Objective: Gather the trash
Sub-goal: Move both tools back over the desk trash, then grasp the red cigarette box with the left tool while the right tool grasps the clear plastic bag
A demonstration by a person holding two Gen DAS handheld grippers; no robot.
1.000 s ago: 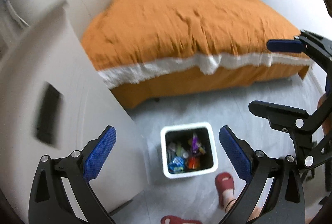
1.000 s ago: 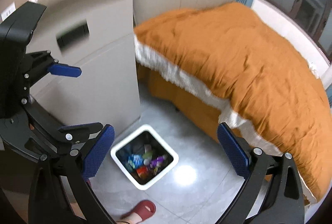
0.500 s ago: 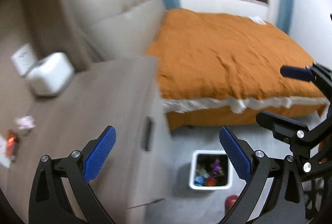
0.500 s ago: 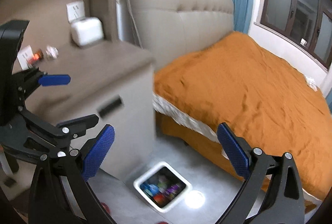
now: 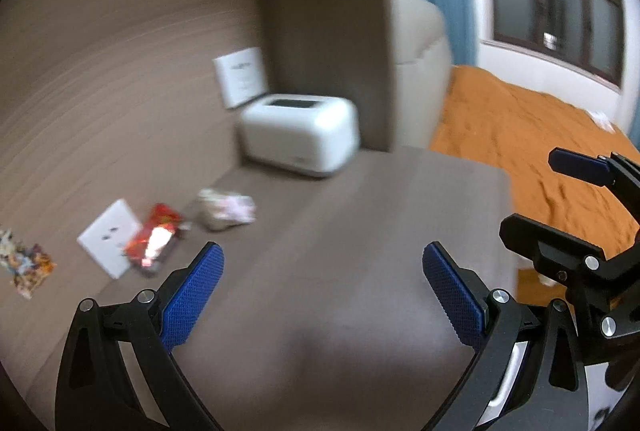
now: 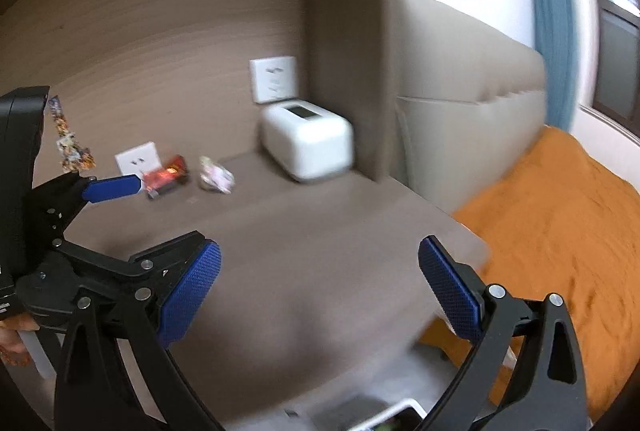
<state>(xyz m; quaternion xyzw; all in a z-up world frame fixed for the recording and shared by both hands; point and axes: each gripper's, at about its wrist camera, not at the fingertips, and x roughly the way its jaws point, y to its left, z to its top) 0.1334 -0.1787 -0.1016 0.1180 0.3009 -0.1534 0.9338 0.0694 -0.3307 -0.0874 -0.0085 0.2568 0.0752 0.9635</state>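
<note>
On the brown nightstand top (image 5: 340, 231) lie a shiny red wrapper (image 5: 154, 239) and a crumpled whitish-pink wrapper (image 5: 226, 209), both at the back left; they also show in the right wrist view as the red wrapper (image 6: 168, 175) and the crumpled wrapper (image 6: 216, 177). A multicoloured wrapper (image 5: 24, 265) lies further left; it also shows in the right wrist view (image 6: 68, 143). My left gripper (image 5: 322, 295) is open and empty above the nightstand. My right gripper (image 6: 318, 289) is open and empty beside it. The white bin's rim (image 6: 404, 413) peeks in below.
A white boxy device (image 5: 300, 133) stands at the back of the nightstand against the brown wall. White wall sockets (image 5: 106, 237) sit behind the trash. The bed with an orange cover (image 5: 540, 135) and beige headboard (image 6: 460, 135) is to the right.
Both grippers have swung up from the floor bin to over the nightstand top. The trash on the nightstand has come into close view. Both grippers stay open.
</note>
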